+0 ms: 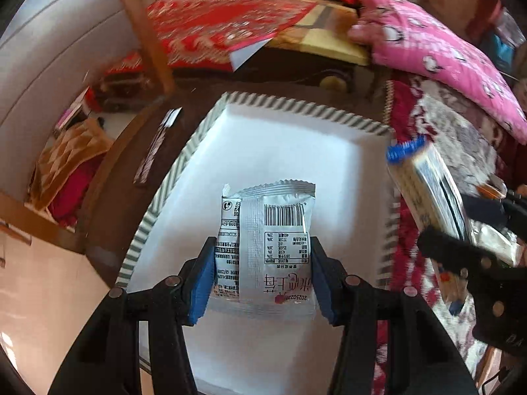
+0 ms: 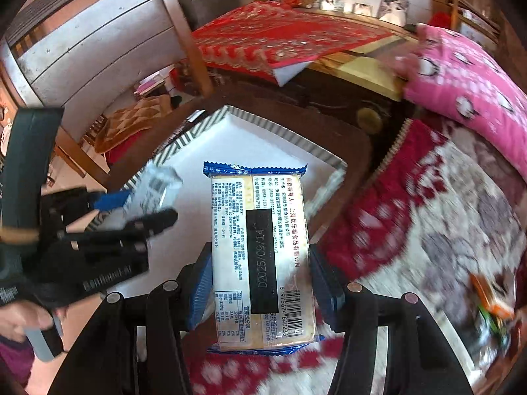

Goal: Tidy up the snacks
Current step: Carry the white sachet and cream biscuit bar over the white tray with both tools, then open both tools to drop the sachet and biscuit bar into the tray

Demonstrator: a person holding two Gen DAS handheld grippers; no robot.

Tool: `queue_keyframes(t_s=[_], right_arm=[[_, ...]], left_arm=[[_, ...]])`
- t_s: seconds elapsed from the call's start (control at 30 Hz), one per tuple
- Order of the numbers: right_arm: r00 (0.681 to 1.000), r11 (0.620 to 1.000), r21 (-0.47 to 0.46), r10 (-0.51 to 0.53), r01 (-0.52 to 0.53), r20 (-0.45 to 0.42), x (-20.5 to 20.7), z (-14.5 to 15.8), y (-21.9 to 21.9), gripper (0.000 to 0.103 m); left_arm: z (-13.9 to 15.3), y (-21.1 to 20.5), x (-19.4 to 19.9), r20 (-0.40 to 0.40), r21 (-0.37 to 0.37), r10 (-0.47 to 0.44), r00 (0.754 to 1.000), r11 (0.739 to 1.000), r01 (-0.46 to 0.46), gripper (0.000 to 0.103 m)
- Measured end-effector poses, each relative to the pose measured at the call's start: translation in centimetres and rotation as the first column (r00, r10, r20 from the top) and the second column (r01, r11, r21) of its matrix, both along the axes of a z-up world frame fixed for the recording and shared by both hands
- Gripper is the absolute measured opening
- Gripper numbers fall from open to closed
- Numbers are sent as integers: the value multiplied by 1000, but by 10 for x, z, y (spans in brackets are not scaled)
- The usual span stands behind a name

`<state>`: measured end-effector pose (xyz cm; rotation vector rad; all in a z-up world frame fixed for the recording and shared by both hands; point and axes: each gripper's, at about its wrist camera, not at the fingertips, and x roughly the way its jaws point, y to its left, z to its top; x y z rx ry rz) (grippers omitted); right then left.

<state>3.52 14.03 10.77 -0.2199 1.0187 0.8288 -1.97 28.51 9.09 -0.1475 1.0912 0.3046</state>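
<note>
My left tongs (image 1: 263, 276) were clenched on two silver snack packets (image 1: 275, 247), one tucked half behind the other, the blue pads (image 1: 201, 283) pressing both long edges. The front packet showed its back panel: a barcode near the far end, a nutrition table below it, pink Chinese characters I could not make out, and a printed date beginning 2025022 near my end. The packets' long axis ran straight away from me along the tongs, crimped top edge pointing far. They hung over the white tray (image 1: 296, 151) with the green-and-white striped rim, whose floor looked bare beneath them.

My right tongs (image 2: 260, 283) were clenched on a cracker pack (image 2: 262, 256) with blue crimped ends and a pale clear body, gripped across its width. Its black strip read D2025/09/14, a barcode near my end carried digits starting 6 975624, and red Chinese text named a food company. Its long axis also ran away from me, the far end reaching over the near corner of the tray (image 2: 263, 138), the near end above the red and white floral blanket (image 2: 428, 230).

The tray sat on a dark brown surface (image 1: 108, 184). Beyond it lay a red patterned cloth (image 1: 224, 23) and a pink pillow (image 1: 438, 56). In the right view, the left tongs (image 2: 148, 204) with their silver load showed to the left, blurred.
</note>
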Motion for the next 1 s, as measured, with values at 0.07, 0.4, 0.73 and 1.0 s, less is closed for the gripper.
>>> queue_keyframes(t_s=[0.07, 0.4, 0.73, 1.0], right_arm=[[1000, 1000, -12, 14, -14, -4, 4, -4, 17, 59], [997, 997, -61, 43, -48, -69, 20, -39, 73, 58], [994, 996, -61, 60, -66, -95, 14, -48, 88, 60], [987, 999, 40, 33, -27, -158, 10, -33, 66, 61]], left_arm=[[-7, 10, -3, -11, -9, 22, 1000, 1000, -22, 52], [-37, 38, -9, -62, -24, 85, 994, 996, -86, 52], [-50, 43, -9, -84, -18, 116, 990, 993, -118, 52], [-50, 40, -15, -84, -9, 140, 987, 990, -141, 59]])
